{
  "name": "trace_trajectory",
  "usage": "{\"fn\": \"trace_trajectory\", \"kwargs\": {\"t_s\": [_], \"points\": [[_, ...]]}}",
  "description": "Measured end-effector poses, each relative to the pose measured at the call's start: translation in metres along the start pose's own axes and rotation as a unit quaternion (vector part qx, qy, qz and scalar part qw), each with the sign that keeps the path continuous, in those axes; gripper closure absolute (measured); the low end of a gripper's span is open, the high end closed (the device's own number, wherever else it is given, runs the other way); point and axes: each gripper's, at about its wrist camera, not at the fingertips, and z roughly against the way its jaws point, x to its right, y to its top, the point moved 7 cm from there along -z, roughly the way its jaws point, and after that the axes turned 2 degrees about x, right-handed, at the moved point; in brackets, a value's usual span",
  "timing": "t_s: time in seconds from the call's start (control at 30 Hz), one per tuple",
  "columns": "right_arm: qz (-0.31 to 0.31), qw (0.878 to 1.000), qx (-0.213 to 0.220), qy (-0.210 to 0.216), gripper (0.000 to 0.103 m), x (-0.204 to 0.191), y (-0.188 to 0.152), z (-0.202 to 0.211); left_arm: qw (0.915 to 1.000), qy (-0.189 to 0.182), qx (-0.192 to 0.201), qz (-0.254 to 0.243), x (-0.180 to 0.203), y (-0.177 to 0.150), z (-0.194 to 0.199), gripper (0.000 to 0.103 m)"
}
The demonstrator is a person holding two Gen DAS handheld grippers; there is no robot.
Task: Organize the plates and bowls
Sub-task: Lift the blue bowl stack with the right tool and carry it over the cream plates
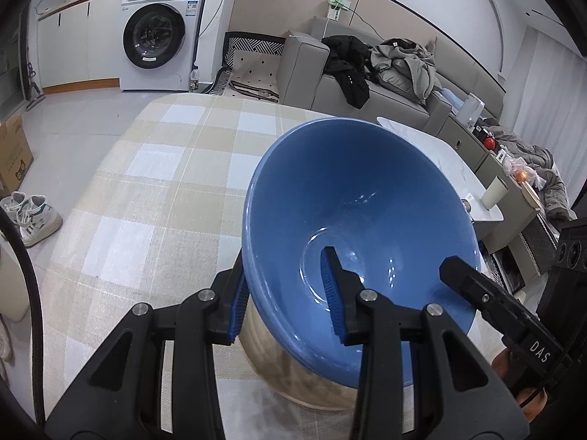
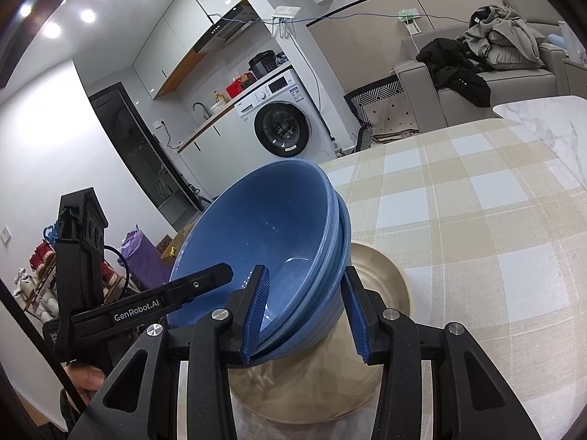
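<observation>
A stack of blue bowls [image 1: 359,220] is held tilted just above a beige plate [image 1: 293,381] on the checked tablecloth [image 1: 154,183]. My left gripper [image 1: 284,300] straddles the near rim, one blue pad inside the bowl and one outside, shut on it. In the right wrist view the blue bowls [image 2: 264,234] show as nested rims over the beige plate [image 2: 381,278]. My right gripper [image 2: 306,311] straddles the opposite rim, one pad inside and one outside, shut on it. Each gripper shows as a black finger in the other's view.
A white marble table [image 1: 458,168] with a beige cup [image 1: 493,192] adjoins the cloth on the right. A grey sofa [image 1: 367,84] with clothes stands behind. A washing machine [image 1: 161,36] is at the back left. Shoes [image 1: 33,216] lie on the floor.
</observation>
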Motion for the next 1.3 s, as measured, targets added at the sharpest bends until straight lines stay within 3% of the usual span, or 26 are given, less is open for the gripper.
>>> {"fn": "trace_trajectory", "kwargs": {"t_s": [0.9, 1.3], "points": [[-0.012, 1.000, -0.010, -0.015, 0.062, 0.012, 0.001, -0.004, 0.9995, 0.009, -0.022, -0.020, 0.015, 0.003, -0.026, 0.069], [-0.025, 0.999, -0.013, -0.022, 0.060, 0.015, 0.003, -0.005, 0.9991, -0.008, -0.037, -0.022, 0.009, 0.010, -0.034, 0.069]]}}
